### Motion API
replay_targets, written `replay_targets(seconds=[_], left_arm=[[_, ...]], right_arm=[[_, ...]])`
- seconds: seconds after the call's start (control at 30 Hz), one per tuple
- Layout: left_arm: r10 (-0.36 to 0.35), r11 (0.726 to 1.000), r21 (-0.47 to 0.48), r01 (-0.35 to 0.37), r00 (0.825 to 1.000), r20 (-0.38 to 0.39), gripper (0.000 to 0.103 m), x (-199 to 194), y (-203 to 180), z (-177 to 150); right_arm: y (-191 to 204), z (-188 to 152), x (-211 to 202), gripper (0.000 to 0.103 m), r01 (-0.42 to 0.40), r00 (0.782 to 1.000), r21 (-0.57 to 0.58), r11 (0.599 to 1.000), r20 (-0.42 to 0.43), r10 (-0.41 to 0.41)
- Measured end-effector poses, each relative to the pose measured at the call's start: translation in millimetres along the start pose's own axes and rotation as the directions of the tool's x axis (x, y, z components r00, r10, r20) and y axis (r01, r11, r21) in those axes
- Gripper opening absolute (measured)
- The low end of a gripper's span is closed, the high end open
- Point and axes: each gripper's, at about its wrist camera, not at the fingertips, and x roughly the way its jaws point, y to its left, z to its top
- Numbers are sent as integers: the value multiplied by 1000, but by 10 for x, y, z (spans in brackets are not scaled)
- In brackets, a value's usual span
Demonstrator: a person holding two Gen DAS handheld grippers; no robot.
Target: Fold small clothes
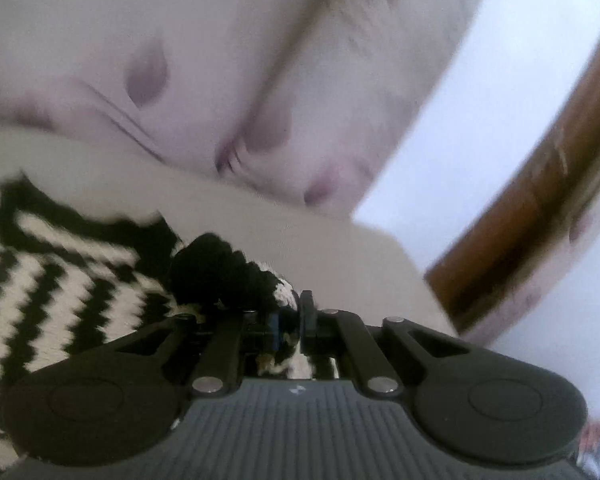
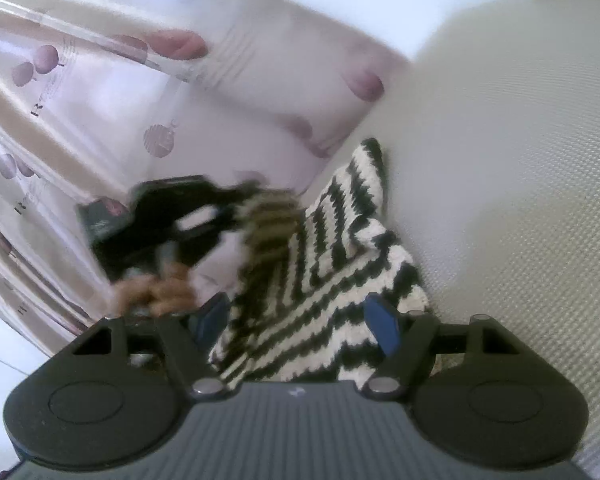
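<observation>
While my left gripper (image 1: pixel 296 322) stays out of focus in its own view, I can see its jaws pinched together on a bunched black-and-cream corner of the knitted garment (image 1: pixel 60 280), the rest of which spreads toward eight o'clock over the pale textured surface (image 1: pixel 300 232). From my right wrist camera the garment (image 2: pixel 320 280) lies on that same surface (image 2: pixel 500 160), its long axis running from about six o'clock up toward one o'clock, where a narrow end points away from me. Its zigzag stripes slant across the cloth. My right gripper (image 2: pixel 300 326) is spread wide, one blue-padded finger on each side of the near edge of the knit, and I cannot tell whether the pads touch it. At ten o'clock in this view the left gripper (image 2: pixel 236 204) appears, blurred, lifting a folded-up corner of the garment above the surface. A satin curtain (image 2: pixel 140 100) with plum-coloured printed shapes hangs behind, and a brown wooden rail (image 1: pixel 540 200) curves at three o'clock in the left view.
</observation>
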Motion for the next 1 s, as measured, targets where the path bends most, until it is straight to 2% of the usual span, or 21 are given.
replay_targets(seconds=[0.07, 0.13, 0.17, 0.2, 0.33, 0.4, 0.43, 0.47, 0.57, 0.67, 0.77, 0.9, 1.0], left_arm=[[-32, 999, 23, 33, 999, -25, 40, 119, 0, -99], [-86, 996, 5, 86, 996, -9, 95, 69, 59, -142], [-117, 993, -10, 117, 993, 16, 102, 21, 78, -154], [-152, 988, -27, 153, 987, 47, 102, -39, 80, -155], [-262, 964, -28, 264, 962, 75, 102, -308, 94, -55], [-326, 944, -27, 330, 940, 106, 103, -539, 135, -4], [-347, 937, -6, 350, 932, 109, 103, -654, 150, 9], [-343, 939, 17, 343, 933, 112, 103, -739, 140, 41], [-298, 954, 55, 293, 941, 158, 103, -1097, 292, -31], [-159, 986, 75, 148, 974, 164, 103, -1467, 558, -216], [-36, 999, 28, 32, 985, 167, 103, -1824, 959, -502], [104, 993, -62, -96, 985, 140, 103, -2329, 1479, -823], [172, 984, -74, -163, 977, 130, 103, -2668, 1693, -993]], right_arm=[[-45, 3, 6, 75, 0, 1000, 6, 1000, -2, 0], [-100, -9, 8, 75, 3, 1000, 13, 1000, -9, -3], [-131, -14, 6, 74, 5, 1000, 21, 1000, -13, -5], [-147, -15, 0, 74, 1, 1000, 25, 1000, -13, -1], [-127, 31, -45, 75, 0, 1000, 28, 1000, -1, 0], [-86, 85, -78, 76, -13, 1000, 24, 1000, 12, 13], [-50, 122, -79, 76, -18, 1000, 18, 1000, 15, 18], [0, 163, -77, 77, -19, 1000, 2, 1000, 18, 19], [194, 276, -34, 78, 9, 1000, -87, 996, 27, -7], [344, 324, 58, 78, 64, 998, -191, 980, 22, -61], [380, 314, 132, 78, 113, 993, -220, 969, 3, -115], [366, 120, 2, 78, 95, 994, -216, 972, -32, -104], [371, -73, -195, 78, 127, 988, -259, 958, -53, -145]])
